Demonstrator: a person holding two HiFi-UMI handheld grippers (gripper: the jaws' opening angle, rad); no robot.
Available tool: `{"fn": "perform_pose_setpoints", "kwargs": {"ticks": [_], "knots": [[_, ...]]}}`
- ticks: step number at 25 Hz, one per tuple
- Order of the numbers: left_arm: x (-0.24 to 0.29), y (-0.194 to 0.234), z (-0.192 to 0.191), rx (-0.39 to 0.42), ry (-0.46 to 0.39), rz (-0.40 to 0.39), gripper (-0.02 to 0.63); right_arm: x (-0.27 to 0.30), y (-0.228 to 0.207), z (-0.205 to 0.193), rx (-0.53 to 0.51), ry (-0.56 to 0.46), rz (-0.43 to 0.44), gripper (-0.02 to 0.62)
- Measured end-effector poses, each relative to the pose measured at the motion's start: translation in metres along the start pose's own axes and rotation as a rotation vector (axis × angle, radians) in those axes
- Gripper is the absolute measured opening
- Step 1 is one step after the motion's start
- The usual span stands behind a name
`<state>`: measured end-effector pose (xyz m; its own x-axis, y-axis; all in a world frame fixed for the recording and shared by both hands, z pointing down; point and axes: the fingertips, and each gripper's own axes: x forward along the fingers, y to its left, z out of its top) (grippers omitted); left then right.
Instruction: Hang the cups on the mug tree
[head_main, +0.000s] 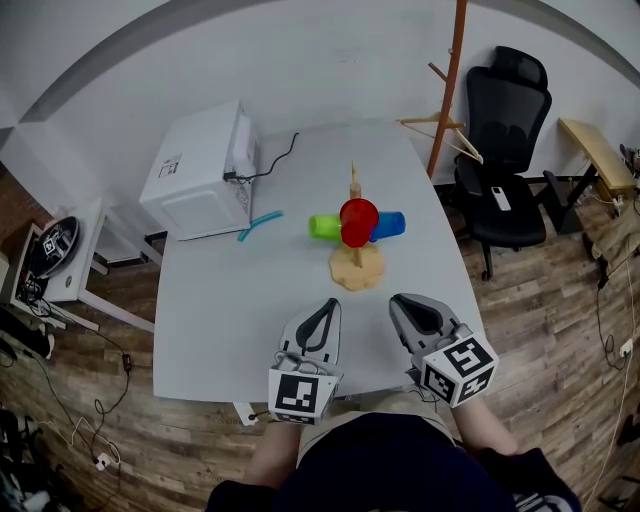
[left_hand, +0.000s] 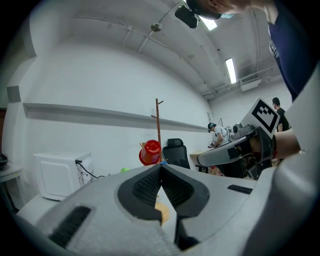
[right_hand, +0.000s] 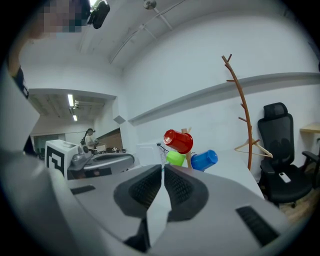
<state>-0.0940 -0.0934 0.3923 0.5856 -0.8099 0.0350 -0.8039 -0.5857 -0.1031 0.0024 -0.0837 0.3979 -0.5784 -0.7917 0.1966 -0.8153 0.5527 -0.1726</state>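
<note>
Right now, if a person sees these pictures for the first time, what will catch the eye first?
The wooden mug tree in the middle of the white table, with a red cup, a green cup and a blue cup hanging on it, stands out most. Near the front edge, the left gripper and the right gripper are side by side, both shut and empty. A white box stands at the far left corner.

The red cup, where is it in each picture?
Head view: the red cup is in the middle, on the mug tree, between the green cup and the blue cup.
Left gripper view: just below the middle, left of the black chair.
Right gripper view: near the middle, above the green and blue cups.
Shared landmark: the black chair, to the right of the red cup in all three views.
</note>
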Motion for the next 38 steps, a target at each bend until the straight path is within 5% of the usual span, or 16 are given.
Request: {"fn": "perform_pose_setpoints", "kwargs": {"ticks": [12, 38], "knots": [[-0.014, 0.005, -0.029, -0.076, 0.027, -0.001, 0.02, -0.001, -0.01, -0.027, 0.015, 0.018, -0.02, 0.037], [-0.007, 0.004, -0.051, -0.057, 0.085, -0.062, 0.02, 0.007, -0.008, -0.037, 0.077, 0.036, -0.037, 0.029]]}}
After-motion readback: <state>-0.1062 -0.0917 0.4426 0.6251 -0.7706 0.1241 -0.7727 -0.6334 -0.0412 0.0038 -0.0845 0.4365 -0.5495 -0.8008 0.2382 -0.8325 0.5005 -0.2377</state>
